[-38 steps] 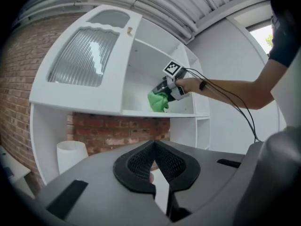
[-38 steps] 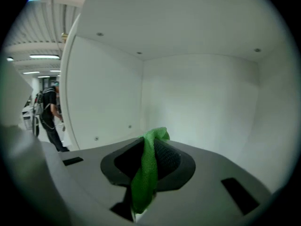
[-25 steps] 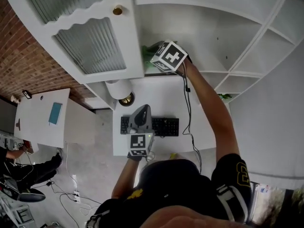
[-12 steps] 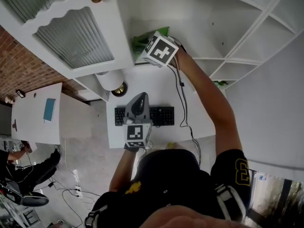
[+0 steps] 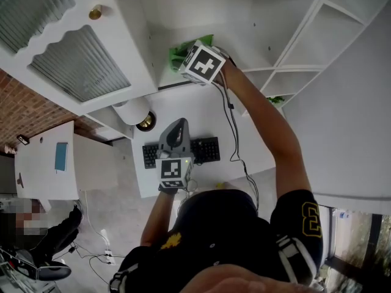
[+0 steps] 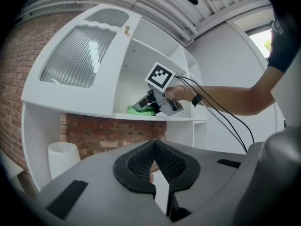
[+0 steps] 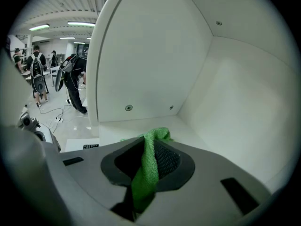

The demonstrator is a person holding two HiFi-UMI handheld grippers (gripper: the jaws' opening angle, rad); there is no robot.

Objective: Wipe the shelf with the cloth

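On the shelf (image 7: 141, 125), near its front edge, right gripper (image 7: 146, 160) has its fingers clamped tight on the green cloth (image 7: 146, 171). The left gripper view shows the cloth's free end lying on the board.

Left gripper (image 6: 155, 163) hangs low over the table (image 5: 201, 115), well apart from the shelf, fingers closed on nothing.

Progress, judged: wiping is under way with 1 gripper. The board looks evenly white with no dirt visible, so the share already wiped cannot be read. The back and right of this compartment likely remain to be wiped.
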